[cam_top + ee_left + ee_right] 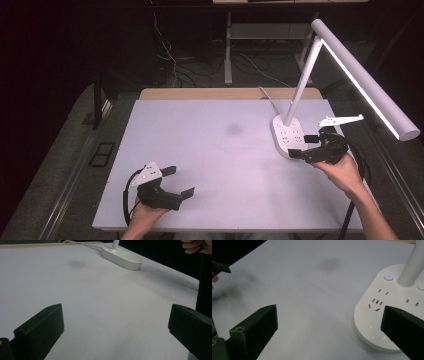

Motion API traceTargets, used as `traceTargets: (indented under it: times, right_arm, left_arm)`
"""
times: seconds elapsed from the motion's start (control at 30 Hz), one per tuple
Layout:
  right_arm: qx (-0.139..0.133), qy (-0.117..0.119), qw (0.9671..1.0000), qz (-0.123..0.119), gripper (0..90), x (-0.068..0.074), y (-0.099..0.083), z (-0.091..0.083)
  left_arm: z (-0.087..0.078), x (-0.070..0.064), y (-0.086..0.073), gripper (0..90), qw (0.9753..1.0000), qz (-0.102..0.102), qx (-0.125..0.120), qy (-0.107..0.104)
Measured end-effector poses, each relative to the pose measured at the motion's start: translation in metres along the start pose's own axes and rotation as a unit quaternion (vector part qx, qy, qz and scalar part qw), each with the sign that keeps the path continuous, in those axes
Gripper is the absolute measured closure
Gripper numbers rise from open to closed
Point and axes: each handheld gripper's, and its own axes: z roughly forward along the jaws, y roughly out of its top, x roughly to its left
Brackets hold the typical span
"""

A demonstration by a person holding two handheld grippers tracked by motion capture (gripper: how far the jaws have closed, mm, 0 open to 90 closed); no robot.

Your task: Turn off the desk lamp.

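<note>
Bright lamp (367, 82) glow — dark surroundings, soft blur

- Right gripper (328, 332): jaws spread wide, nothing between them, over the white table top (294, 285).
- Lamp base (387, 312): white, oval, at the right; one jaw overlaps its near edge.
- Base carries socket slots (375, 302) and a blue-lit button (388, 277) beside the lamp stem (412, 267).
- Dark smudge (329, 264) on the table top farther off.
</note>
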Motion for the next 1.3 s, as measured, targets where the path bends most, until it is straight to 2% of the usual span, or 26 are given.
traceTargets:
  times: [0.47,0.77,1.0,1.07,1.13,1.17,1.3]
  right_arm:
    - [-0.002,-0.009,0.9999,0.013,1.0,-0.027,0.015,0.007]
    - [0.002,-0.012,0.9999,0.010,1.0,-0.041,0.028,0.013]
    - [0.007,-0.027,0.9995,0.017,1.0,-0.054,0.035,0.015]
    - [0.007,-0.022,0.9996,0.014,7.6,-0.059,0.037,0.015]
    - [0.004,-0.023,0.9996,0.018,8.4,-0.063,0.040,0.015]
    - [0.007,-0.021,0.9996,0.017,13.8,-0.064,0.041,0.015]
    - [0.003,-0.015,0.9997,0.017,16.7,-0.068,0.043,0.015]
  left_arm:
    - [0.000,0.001,0.000,0.0,1.0000,-0.001,-0.001,0.000]
    - [0.000,0.001,0.000,0.0,1.0000,-0.001,-0.002,0.002]
    - [-0.001,0.002,0.000,0.0,1.0000,0.000,-0.001,0.006]
    - [0.000,0.001,0.000,0.0,1.0000,-0.001,-0.002,0.009]
    - [0.000,0.001,0.000,0.0,1.0000,0.000,-0.002,0.009]
    - [0.000,0.001,0.000,0.0,0.9999,0.001,-0.002,0.010]
    - [0.000,0.001,0.000,0.0,0.9999,-0.001,-0.002,0.012]
